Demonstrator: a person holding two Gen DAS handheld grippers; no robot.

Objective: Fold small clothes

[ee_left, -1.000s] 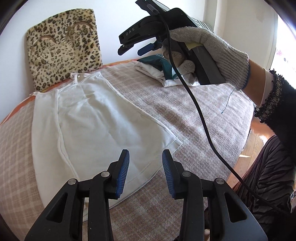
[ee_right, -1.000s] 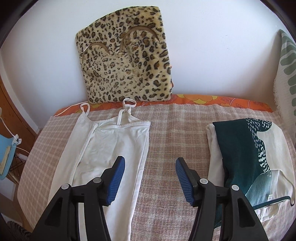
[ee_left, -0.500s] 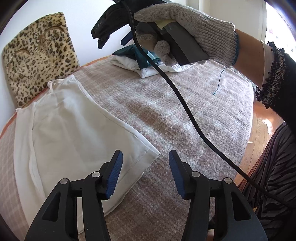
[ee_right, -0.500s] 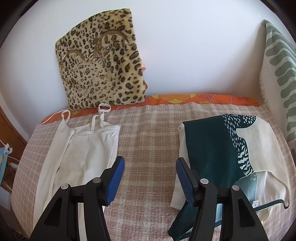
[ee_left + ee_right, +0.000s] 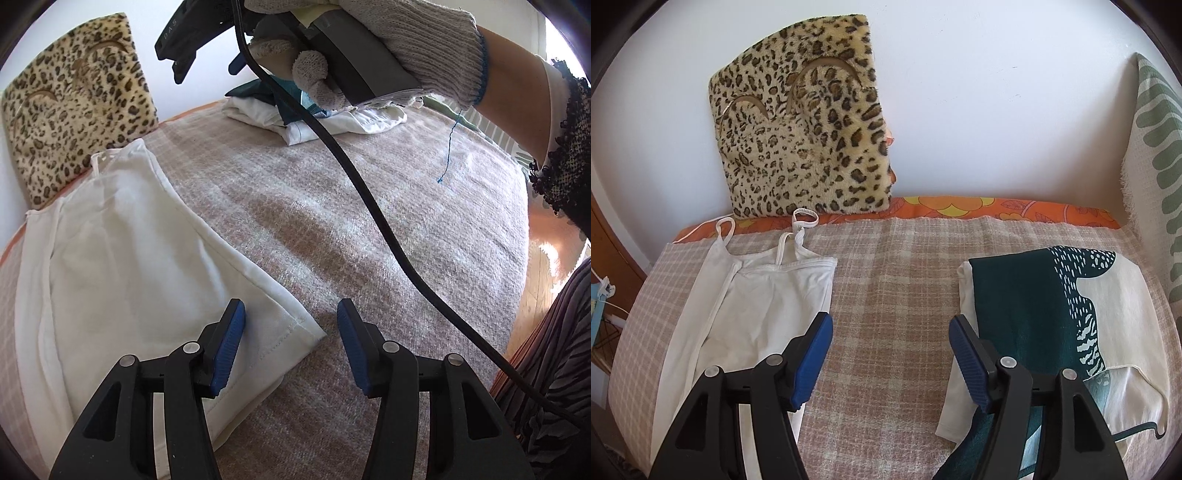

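Note:
A white strappy camisole (image 5: 122,258) lies flat on the checked blanket (image 5: 369,240), folded lengthwise, straps toward the wall. My left gripper (image 5: 290,314) hangs open just above its near hem corner, which lies under the gap between the fingers; the pads do not press it. In the right wrist view the camisole (image 5: 768,306) is on the left and a folded dark green and cream garment (image 5: 1052,314) on the right. My right gripper (image 5: 890,325) hovers over the bare blanket between them, jaws opening, nothing in them. A gloved hand (image 5: 406,37) carries it.
A leopard-print cushion (image 5: 805,140) leans on the white wall behind the camisole. A green-patterned pillow (image 5: 1156,166) stands at the far right. A black cable (image 5: 369,192) hangs across the blanket. The bed edge and wooden floor (image 5: 543,266) lie to the right.
My left gripper has slid along the hem to the camisole's right corner, sunk closer, and its jaws have widened. The right gripper has shifted right toward the folded garment and opened a little.

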